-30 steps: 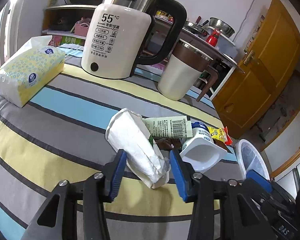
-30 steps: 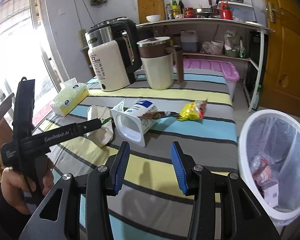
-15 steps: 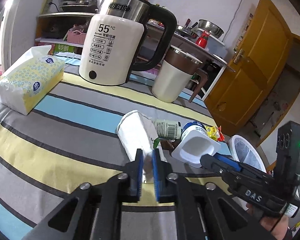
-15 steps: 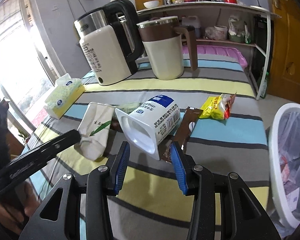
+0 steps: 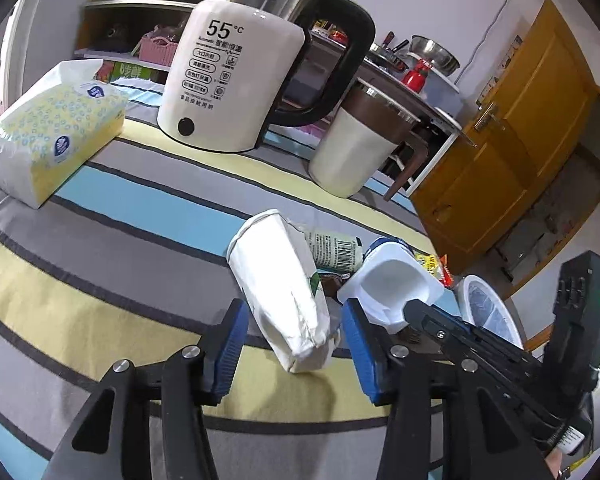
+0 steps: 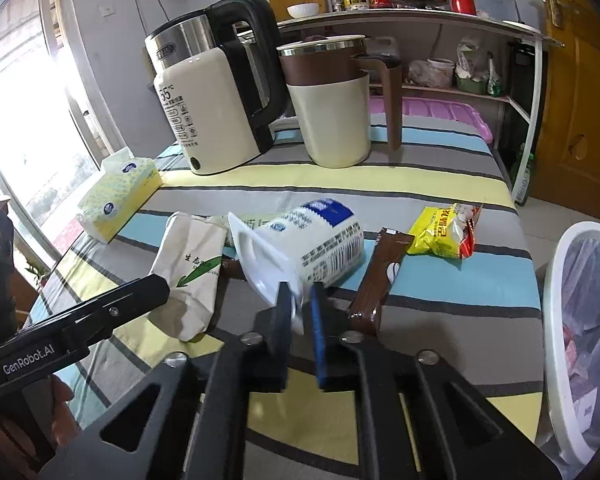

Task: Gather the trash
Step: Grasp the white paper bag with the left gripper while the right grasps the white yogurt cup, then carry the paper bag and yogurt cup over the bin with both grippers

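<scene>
Striped tablecloth (image 6: 420,178) is carrying a loose cluster of trash near its middle. Left gripper (image 5: 292,346) is standing with its jaws spread wide, blue pads either side of the near end of a flattened white paper bag (image 5: 284,288) that is lying on the cloth; neither pad is touching it. Right gripper (image 6: 300,320) is showing a narrow gap, pads pinching the rim of a white yogurt cup (image 6: 304,248) that is lying on its side, mouth facing the camera. Touching the cup's right side, a brown wrapper (image 6: 380,276) is lying lengthwise; a yellow snack packet (image 6: 444,232) is sitting further right, just apart from it. From the left wrist view a barcode-printed wrapper (image 5: 334,250) is peeking out between bag and cup. White bin (image 6: 556,320) with a clear liner is standing off the table's right edge, some litter showing inside. At the far side an electric kettle (image 6: 212,116) and a cream jug with brown lid (image 6: 332,100) are standing side by side; a tissue pack (image 6: 116,196) is resting near the left edge.
</scene>
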`<state>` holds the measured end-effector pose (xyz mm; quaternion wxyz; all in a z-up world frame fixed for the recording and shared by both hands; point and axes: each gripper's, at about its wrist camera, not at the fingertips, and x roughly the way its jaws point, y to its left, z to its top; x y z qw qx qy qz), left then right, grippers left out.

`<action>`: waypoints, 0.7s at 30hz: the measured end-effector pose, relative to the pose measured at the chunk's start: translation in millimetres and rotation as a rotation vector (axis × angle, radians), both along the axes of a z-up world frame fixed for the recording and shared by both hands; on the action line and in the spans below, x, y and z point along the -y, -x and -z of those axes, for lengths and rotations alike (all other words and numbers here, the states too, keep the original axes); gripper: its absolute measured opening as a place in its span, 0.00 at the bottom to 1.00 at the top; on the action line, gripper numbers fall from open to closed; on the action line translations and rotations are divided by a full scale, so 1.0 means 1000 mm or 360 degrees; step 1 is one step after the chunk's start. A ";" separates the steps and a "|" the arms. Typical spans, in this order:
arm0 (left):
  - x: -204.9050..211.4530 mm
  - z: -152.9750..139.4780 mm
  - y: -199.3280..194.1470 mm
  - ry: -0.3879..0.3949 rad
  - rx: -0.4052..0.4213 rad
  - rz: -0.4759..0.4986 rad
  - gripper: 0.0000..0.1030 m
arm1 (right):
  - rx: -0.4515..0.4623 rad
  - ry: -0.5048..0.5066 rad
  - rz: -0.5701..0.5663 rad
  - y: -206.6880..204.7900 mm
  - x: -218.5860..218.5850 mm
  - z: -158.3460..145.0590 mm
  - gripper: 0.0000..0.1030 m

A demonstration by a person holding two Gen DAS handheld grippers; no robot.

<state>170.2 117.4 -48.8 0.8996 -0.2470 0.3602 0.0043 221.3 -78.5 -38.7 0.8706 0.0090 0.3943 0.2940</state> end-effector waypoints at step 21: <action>0.010 -0.005 0.010 -0.0077 0.0045 0.0003 0.32 | 0.0044 -0.0084 0.0011 0.019 0.021 -0.012 0.04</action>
